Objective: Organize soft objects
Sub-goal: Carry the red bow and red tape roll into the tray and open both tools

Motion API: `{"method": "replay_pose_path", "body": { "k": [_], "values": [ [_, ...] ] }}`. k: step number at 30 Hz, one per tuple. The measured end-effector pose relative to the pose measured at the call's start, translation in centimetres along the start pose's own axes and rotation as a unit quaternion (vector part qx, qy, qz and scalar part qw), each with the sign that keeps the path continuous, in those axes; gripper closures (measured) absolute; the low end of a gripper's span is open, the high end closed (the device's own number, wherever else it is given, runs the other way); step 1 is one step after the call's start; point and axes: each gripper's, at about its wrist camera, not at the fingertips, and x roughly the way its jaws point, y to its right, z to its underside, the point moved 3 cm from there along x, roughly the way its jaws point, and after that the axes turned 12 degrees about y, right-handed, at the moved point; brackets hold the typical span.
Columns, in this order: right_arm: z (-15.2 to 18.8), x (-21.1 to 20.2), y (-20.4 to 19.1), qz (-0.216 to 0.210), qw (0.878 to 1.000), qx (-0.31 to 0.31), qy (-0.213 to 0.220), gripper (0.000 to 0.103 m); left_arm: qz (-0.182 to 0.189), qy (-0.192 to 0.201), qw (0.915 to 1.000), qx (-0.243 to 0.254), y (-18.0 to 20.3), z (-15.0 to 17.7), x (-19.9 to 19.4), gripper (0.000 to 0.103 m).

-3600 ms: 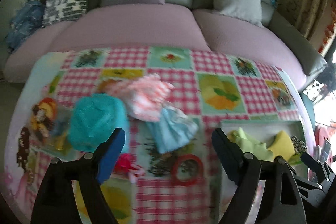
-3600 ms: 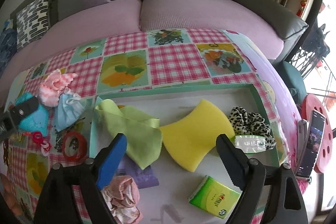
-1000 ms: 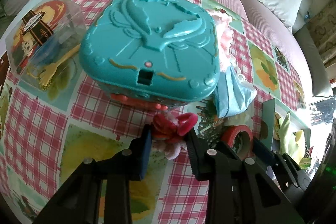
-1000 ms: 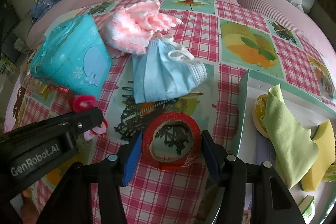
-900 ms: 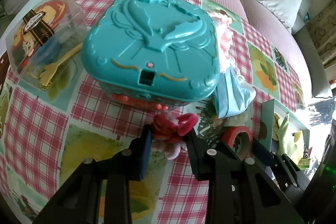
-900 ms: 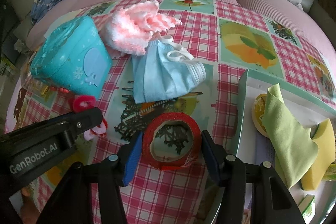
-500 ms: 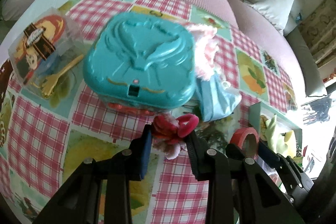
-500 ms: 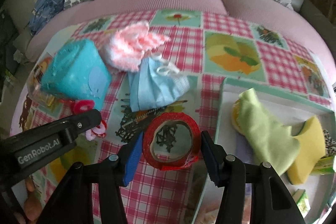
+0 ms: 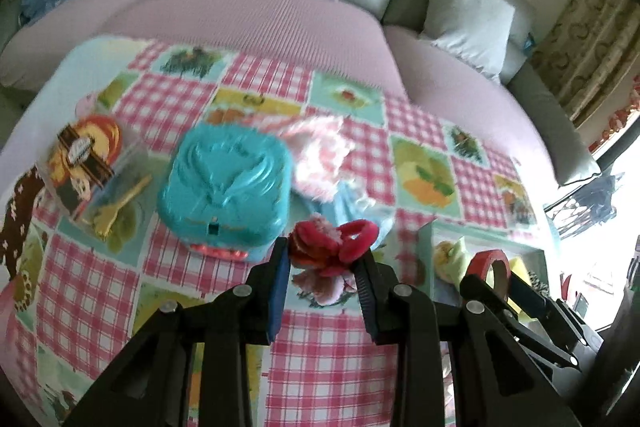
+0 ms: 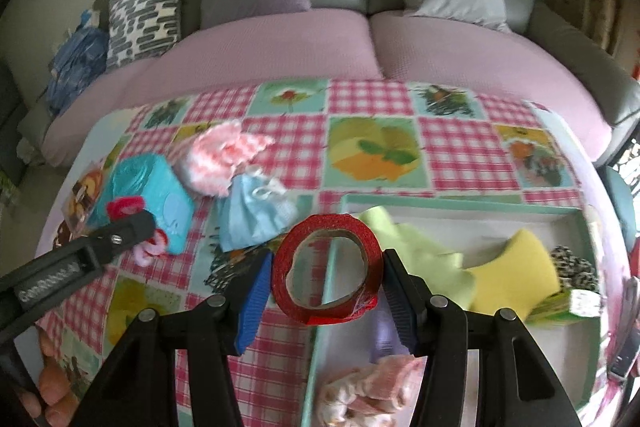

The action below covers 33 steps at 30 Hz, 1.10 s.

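One legible label, "GenRobot", blurred, on left tool (image 10: pixel 132 223)

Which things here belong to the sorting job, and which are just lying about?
Job:
- red scrunchie, in left tool
- red tape roll, in right tool
- tray
- blue mask
- pink knit

Lying about:
- teal box
- clear box
- sofa
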Motion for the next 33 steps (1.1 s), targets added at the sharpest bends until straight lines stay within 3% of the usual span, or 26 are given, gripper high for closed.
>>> {"method": "replay_pose_path", "body": {
  "k": [7,14,22,33],
  "values": [
    [-0.4,-1.3,3.3,0.037,0.999,0.021,0.011,0.046,0.027,0.023,0.9987,0.037,3.7,-0.2,-1.1,0.070],
    [0.0,-2.5,6.9,0.088,0.995,0.038,0.009,0.046,0.067,0.014,0.9946,0.077,8.2,1.0,-1.0,0.070],
    [1.9,-2.9,11.7,0.141,0.987,0.073,-0.021,0.046,0.107,-0.015,0.9851,0.134,13.4,3.5,0.1,0.070],
    [3.8,-3.2,15.5,0.169,0.979,0.107,-0.043,0.046,0.127,-0.062,0.9710,0.193,17.8,7.2,2.9,0.070]
  ]
}}
